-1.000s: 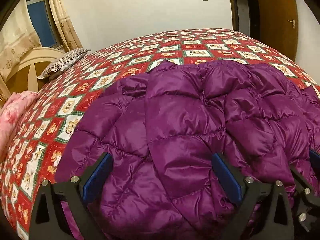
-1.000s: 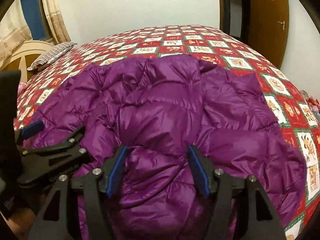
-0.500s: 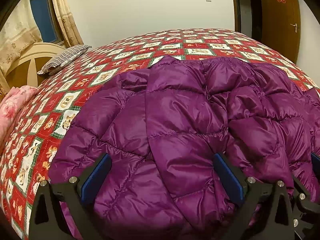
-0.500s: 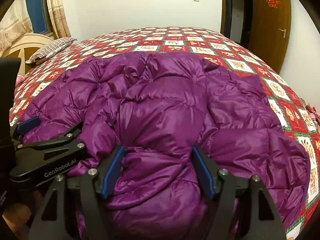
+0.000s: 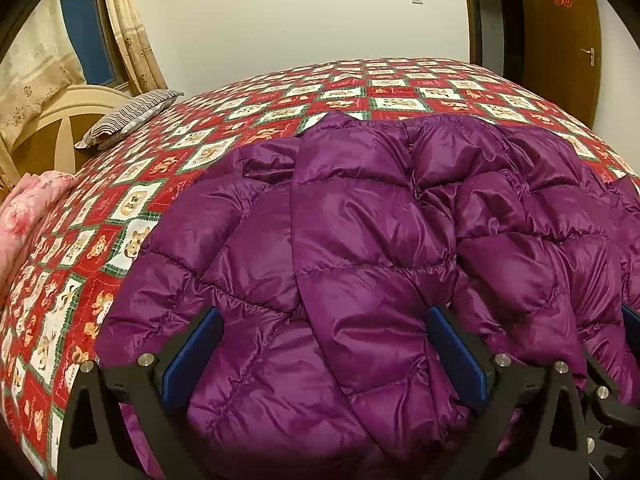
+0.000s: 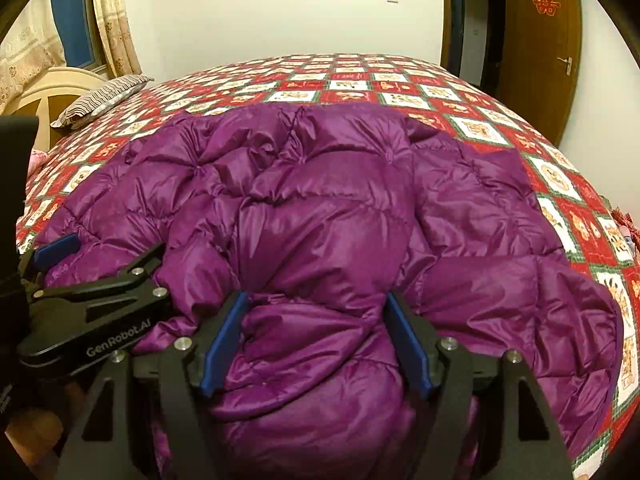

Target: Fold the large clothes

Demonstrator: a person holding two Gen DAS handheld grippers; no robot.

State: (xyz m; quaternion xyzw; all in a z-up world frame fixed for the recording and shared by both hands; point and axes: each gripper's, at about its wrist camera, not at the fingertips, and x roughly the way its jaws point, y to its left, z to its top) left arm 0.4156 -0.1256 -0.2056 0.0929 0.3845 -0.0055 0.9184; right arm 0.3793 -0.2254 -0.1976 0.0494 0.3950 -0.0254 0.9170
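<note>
Left wrist view shows the purple down jacket [image 5: 360, 264] filling the middle and lower right of the frame, spread over the red patterned bedspread [image 5: 248, 120]; the left gripper [image 5: 324, 360] sits at the bottom edge with its blue pads [image 5: 192, 356] wide apart, a broad puffy bulge of jacket between them, and the pads do not appear to squeeze it, so I read this claw as open. Right wrist view has the same jacket [image 6: 328, 208] heaped across the centre; the right gripper [image 6: 316, 344] at the bottom of the frame straddles a rolled fold of fabric, its jaws having just been opening, and the pads [image 6: 224, 344] stand beside the fabric, not biting into it; the left gripper [image 6: 96, 300] lies at the lower left of this frame, just beside it. A striped pillow [image 5: 128, 116] rests at the upper left, well apart from the work.

The step in hand looks like letting go after laying a fold along the jacket's near edge. To do it well, both claws should clear the slippery shell fully before drawing back, or a pad may drag the fold open; the down will spring up, so pressing the fold flat would help; the next grasp should take a seam or hem, not a puffed panel, and both sides should be kept level so the fold stays square.
</note>
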